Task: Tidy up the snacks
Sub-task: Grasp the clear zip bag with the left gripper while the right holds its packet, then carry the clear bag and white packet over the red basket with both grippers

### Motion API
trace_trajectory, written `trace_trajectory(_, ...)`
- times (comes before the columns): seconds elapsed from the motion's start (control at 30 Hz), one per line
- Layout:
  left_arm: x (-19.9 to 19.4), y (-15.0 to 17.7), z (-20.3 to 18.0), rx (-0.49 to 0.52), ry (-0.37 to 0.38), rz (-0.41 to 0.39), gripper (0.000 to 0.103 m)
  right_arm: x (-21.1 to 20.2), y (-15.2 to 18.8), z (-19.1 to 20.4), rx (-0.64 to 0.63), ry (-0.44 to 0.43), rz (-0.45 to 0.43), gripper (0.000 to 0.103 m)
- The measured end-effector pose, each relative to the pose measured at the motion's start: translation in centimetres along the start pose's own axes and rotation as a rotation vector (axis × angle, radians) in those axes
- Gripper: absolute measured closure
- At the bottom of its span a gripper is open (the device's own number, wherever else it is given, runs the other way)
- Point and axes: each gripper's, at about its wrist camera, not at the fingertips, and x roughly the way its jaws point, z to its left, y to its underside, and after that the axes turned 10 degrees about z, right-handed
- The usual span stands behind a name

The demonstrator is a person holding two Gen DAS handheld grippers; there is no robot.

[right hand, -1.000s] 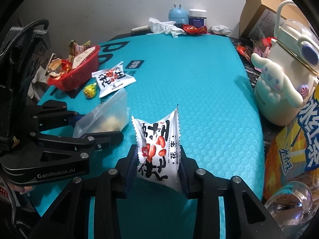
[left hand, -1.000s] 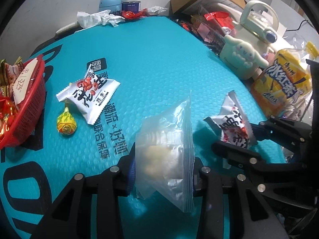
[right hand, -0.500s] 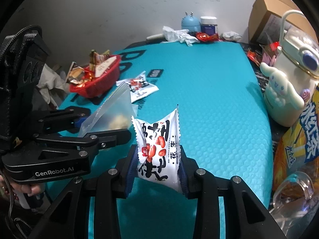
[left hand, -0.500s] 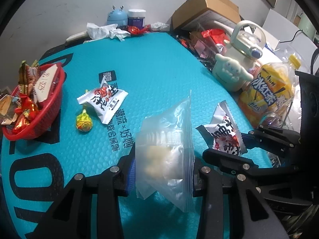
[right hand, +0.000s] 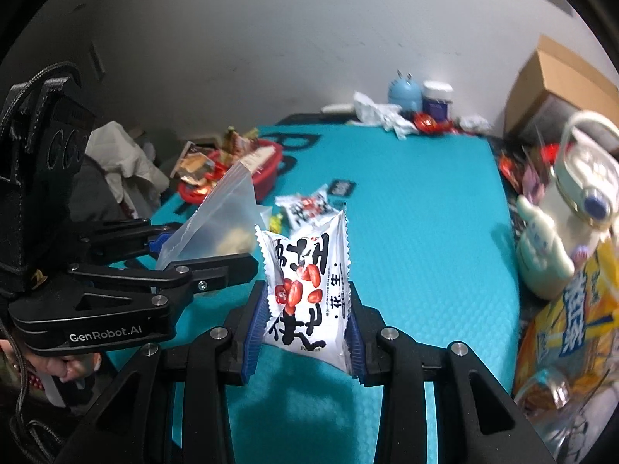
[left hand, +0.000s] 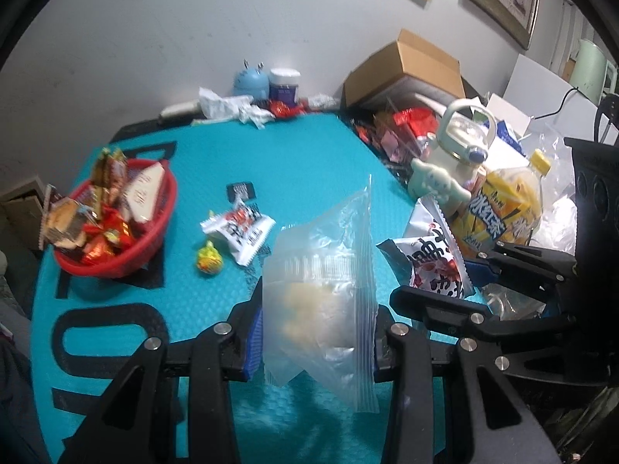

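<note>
My left gripper (left hand: 315, 332) is shut on a clear plastic bag (left hand: 321, 290) with pale yellow pieces inside, held above the teal table (left hand: 309, 162). My right gripper (right hand: 305, 324) is shut on a white peanut packet (right hand: 305, 290) with red nuts and black characters. Each gripper shows in the other's view: the right one (left hand: 448, 270) with its peanut packet (left hand: 437, 263), the left one (right hand: 201, 255) with its clear bag (right hand: 220, 224). A red basket (left hand: 116, 228) full of snacks stands at the table's left. A second peanut packet (left hand: 240, 232) and a yellow wrapped candy (left hand: 209, 261) lie beside it.
A cream character-shaped bottle (left hand: 452, 162) and a yellow drink bottle (left hand: 503, 212) stand at the right edge. A cardboard box (left hand: 406, 69), red wrappers (left hand: 402, 127), crumpled paper (left hand: 228, 108), a blue gadget (left hand: 250, 81) and a jar (left hand: 284, 85) crowd the far end.
Both grippers have risen with their packets still held, and the views have tilted up, so the table looks smaller and more of the wall and red basket shows.
</note>
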Motion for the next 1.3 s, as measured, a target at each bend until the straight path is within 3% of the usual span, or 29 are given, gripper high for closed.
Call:
trace_trajectory(0.67, -7.0, -2.4, 7.7, -0.102, -0.125, -0.18, 0.064, 0.4, -9.0, 6.2, -0.202, -0.088, -0.103, 0.066)
trace_trajectory(1.3, -6.5, -6.2, 17.1, -0.17, -0.256, -0.204, 0.064, 7.8, -16.2, 7.6, -0.266, -0.076, -0.054, 0.066)
